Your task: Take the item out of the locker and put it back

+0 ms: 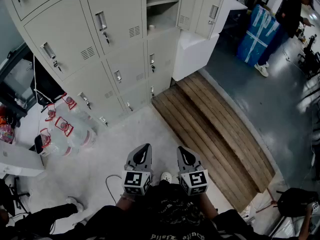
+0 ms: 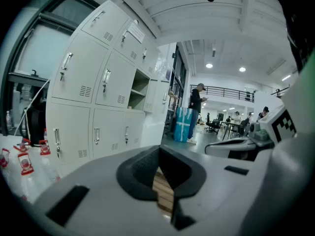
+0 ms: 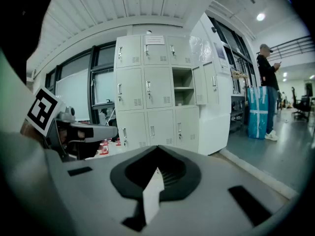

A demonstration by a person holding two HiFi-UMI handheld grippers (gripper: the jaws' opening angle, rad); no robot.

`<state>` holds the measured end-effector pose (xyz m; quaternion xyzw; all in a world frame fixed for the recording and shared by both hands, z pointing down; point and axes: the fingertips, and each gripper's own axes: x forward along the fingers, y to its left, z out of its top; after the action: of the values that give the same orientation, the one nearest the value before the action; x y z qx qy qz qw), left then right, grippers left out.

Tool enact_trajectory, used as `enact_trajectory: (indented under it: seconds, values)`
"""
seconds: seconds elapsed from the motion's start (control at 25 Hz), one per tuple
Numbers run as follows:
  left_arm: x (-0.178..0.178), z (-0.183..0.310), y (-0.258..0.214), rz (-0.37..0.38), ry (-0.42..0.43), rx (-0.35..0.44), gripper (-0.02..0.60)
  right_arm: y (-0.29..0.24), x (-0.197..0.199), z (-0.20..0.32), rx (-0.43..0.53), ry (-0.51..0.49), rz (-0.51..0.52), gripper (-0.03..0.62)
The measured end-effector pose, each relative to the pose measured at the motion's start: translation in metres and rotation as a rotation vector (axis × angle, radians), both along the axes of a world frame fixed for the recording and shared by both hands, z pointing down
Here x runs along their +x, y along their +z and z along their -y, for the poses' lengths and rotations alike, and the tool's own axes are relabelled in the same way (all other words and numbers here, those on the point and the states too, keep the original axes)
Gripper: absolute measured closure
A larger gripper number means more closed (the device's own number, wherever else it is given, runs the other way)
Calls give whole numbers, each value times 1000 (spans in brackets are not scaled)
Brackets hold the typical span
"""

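Left hand-held gripper point(image 1: 145, 148) and right hand-held gripper point(image 1: 183, 150): jaws together, nothing held. Side by side above floor point(image 1: 95, 159), well apart from lockers point(image 1: 75, 39). One compartment point(image 1: 161, 14) open.

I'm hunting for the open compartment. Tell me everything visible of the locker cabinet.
The pale grey metal locker cabinet stands upright on the light floor. It has three columns of doors with silver handles, keyed locks and vent slots. In its right column one compartment is open, its door swung out rightward, with a shelf inside.
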<state>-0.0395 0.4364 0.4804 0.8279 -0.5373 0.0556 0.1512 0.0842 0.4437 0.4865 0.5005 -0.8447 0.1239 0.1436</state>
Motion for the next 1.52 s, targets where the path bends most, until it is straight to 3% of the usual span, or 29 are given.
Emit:
enact_trajectory:
  seconds: [0.48, 0.68, 0.96, 1.24, 1.52]
  values:
    - [29, 22, 3, -22, -78, 14, 574, 14, 37, 41, -17, -28, 63, 591]
    - [34, 38, 13, -22, -68, -3, 574, 21, 37, 56, -30, -33, 79, 589]
    - [28, 108, 18, -12, -19, 21, 574, 29, 26, 118, -38, 5, 91, 588]
    - [-11, 205, 11, 3, 5, 45, 574, 26, -1, 214, -18, 41, 87, 588]
    - [-42, 274, 11, -8, 53, 51, 574, 30, -27, 271, -29, 104, 82, 588]
